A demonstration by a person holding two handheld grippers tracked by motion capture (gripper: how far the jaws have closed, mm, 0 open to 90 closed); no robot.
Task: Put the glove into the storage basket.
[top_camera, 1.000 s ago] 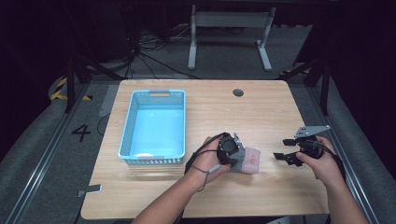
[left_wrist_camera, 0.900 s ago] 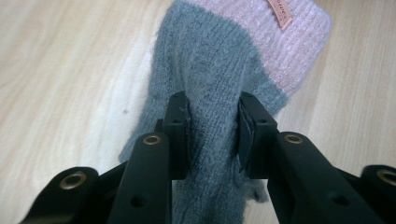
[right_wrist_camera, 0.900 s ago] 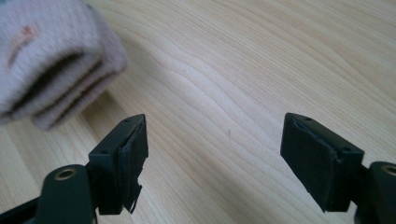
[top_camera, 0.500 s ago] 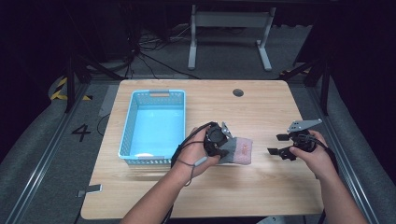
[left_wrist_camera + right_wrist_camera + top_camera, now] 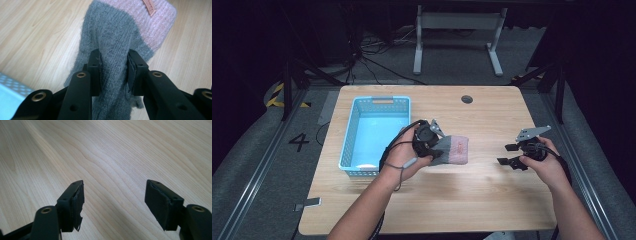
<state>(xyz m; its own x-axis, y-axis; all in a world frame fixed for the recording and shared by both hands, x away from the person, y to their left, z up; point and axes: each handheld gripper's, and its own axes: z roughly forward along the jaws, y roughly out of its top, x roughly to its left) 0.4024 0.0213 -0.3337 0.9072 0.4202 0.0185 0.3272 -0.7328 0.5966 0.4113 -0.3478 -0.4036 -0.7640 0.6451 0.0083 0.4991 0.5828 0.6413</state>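
In the high view, two forearms enter from the bottom edge over the wooden table [image 5: 472, 200]. The left gripper [image 5: 434, 145] sits near the table's middle, just to the right of the basket, and is clamped on a knitted glove [image 5: 452, 150]. The left gripper view confirms the grip: both black pads [image 5: 96, 72] press into the grey knit from either side, bunching the fabric between them. The knitted glove [image 5: 117, 42] has a grey body and a pink ribbed cuff carrying a small tan label; the cuff end points away from the jaws. In the high view the cuff end extends to the right of the gripper; whether it rests on the table or hangs clear of it cannot be told. The right gripper [image 5: 512, 155] is held over the right part of the table, well apart from the glove. Its jaws stand apart and have just been closing a little; the right gripper view shows bare wood grain between the two pads [image 5: 77, 202], with no object in the gap. Farther back and to the left, a light blue plastic basket [image 5: 349, 145] with perforated walls stands on the table, its near right corner close to the left hand [image 5: 404, 155]. Beyond the basket, a round dark grommet hole [image 5: 467, 99] sits near the table's far edge.
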